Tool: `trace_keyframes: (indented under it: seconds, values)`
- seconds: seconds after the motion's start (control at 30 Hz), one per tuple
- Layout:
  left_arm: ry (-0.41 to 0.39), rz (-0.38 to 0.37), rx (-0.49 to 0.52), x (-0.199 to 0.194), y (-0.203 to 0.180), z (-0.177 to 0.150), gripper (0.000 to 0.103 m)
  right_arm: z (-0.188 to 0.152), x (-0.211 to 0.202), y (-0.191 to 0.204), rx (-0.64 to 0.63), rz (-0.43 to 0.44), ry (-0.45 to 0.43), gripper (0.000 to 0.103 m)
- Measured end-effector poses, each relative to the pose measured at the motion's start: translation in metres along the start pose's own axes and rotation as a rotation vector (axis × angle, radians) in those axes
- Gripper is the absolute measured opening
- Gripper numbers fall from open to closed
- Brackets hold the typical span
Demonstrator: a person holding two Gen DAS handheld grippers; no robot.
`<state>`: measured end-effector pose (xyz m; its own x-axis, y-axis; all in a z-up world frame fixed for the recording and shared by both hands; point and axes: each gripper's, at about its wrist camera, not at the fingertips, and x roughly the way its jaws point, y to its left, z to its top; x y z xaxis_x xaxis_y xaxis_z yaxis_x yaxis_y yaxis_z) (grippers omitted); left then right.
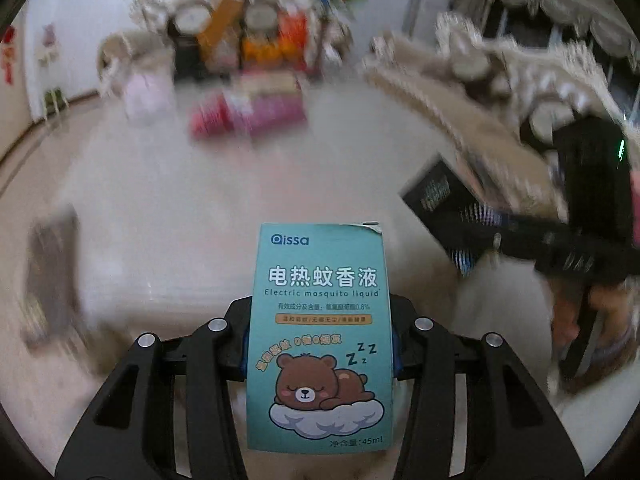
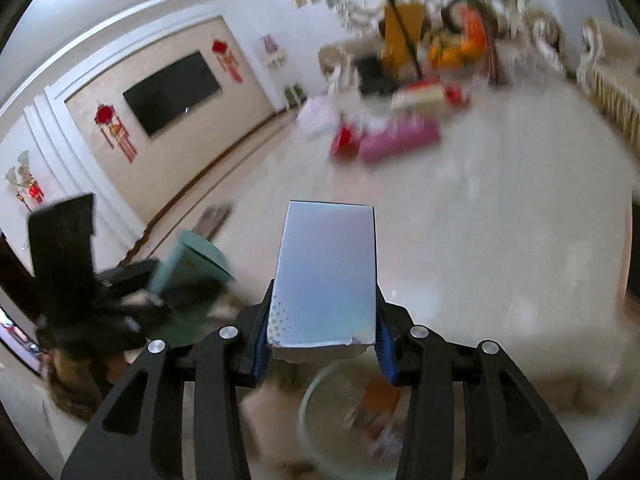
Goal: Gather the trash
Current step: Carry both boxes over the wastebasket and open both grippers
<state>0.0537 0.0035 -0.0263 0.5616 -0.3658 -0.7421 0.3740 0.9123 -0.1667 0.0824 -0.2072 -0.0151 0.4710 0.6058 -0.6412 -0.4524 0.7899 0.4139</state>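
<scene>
The left gripper (image 1: 320,344) clamps a teal cardboard mosquito-liquid box (image 1: 318,336) printed with a sleeping bear, held upright above the pale floor (image 1: 180,208). The right gripper (image 2: 326,336) grips a silvery-blue carton (image 2: 326,276), tilted down over a round clear bin (image 2: 320,432) holding blurred scraps.

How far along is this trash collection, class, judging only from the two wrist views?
Done: both pickups. In hand: the left claw grips a teal mosquito-liquid box; the right claw grips a silvery-blue box. Left: dropping them, possibly in the round bin blurred below the right claw. More clutter lies on the floor beyond.
</scene>
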Motion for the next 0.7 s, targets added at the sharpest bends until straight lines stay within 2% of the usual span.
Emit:
trace_keyframes:
  seconds: [0.1,0.17,0.27,0.3,0.33,0.4,0.43,0.47,0.53,0.57,0.7]
  values:
    - [0.119,-0.001,-0.013,0.031,-0.007,-0.041,0.047,-0.035,0.017,-0.003,0.036,0.0,0.109,0.04]
    - [0.2,-0.011,-0.033,0.06,-0.004,-0.065,0.047,-0.057,0.038,-0.011,0.062,-0.034,0.192,0.04]
    - [0.298,-0.006,-0.048,0.104,0.002,-0.082,0.047,-0.078,0.078,-0.031,0.084,-0.081,0.325,0.04]
    - [0.316,-0.004,-0.05,0.116,0.004,-0.085,0.048,-0.082,0.089,-0.036,0.087,-0.087,0.357,0.04]
    - [0.371,-0.008,-0.047,0.133,0.007,-0.089,0.048,-0.085,0.098,-0.039,0.091,-0.102,0.376,0.04]
    - [0.411,-0.025,-0.045,0.15,0.008,-0.093,0.051,-0.091,0.118,-0.045,0.078,-0.122,0.424,0.041]
    - [0.421,-0.027,-0.04,0.154,0.006,-0.097,0.063,-0.092,0.126,-0.047,0.068,-0.139,0.433,0.043]
    - [0.428,-0.027,-0.036,0.158,0.006,-0.1,0.074,-0.096,0.13,-0.046,0.056,-0.153,0.444,0.054]
    - [0.423,0.002,-0.023,0.161,0.006,-0.103,0.076,-0.099,0.136,-0.047,0.039,-0.198,0.45,0.065]
    - [0.417,0.017,-0.024,0.159,0.006,-0.104,0.078,-0.098,0.136,-0.048,0.043,-0.204,0.444,0.068]
    - [0.364,0.03,-0.087,0.141,0.019,-0.102,0.08,-0.094,0.117,-0.049,0.073,-0.204,0.404,0.068]
